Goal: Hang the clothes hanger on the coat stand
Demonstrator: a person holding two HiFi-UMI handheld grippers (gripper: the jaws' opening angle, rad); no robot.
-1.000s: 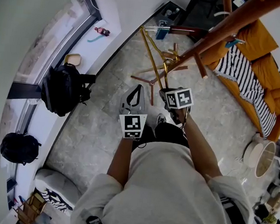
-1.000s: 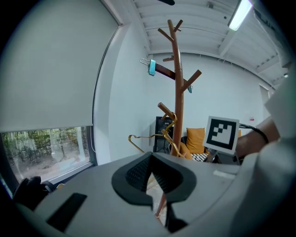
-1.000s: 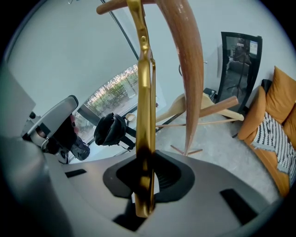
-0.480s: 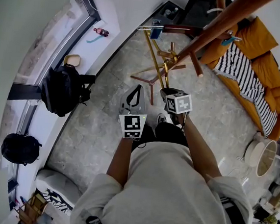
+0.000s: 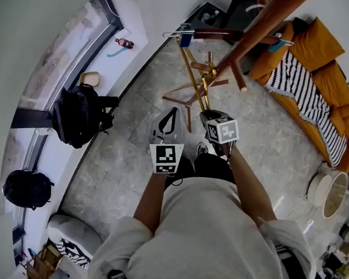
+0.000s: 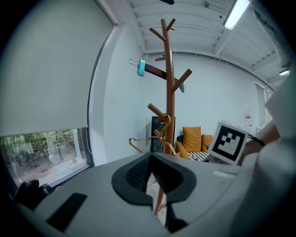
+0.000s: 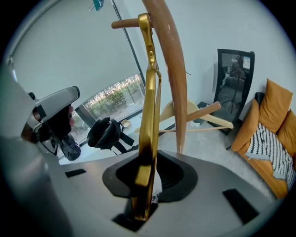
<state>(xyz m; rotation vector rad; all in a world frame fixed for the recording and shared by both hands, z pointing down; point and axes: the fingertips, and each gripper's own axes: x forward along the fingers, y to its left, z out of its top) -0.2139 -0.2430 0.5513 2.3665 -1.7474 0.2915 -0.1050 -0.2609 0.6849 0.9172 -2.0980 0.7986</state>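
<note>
the right gripper [image 7: 147,175], jaws just eased a little, pinches the gold hanger [image 7: 150,111] up by the coat stand [image 7: 175,92] at its 11 o'clock peg [image 7: 122,23], so next the hook must drop onto it; left gripper [image 6: 150,178] is closed, empty.

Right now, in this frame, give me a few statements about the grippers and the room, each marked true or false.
1. The right gripper holds the gold hanger. True; its jaws have just eased slightly wider, with the hanger between them.
2. The left gripper holds a blue clip. False: its jaws are together and empty; the blue clip sits on a branch of the coat stand.
3. A black backpack lies by the window. True.
4. The sofa is green. False: it is orange.
</note>
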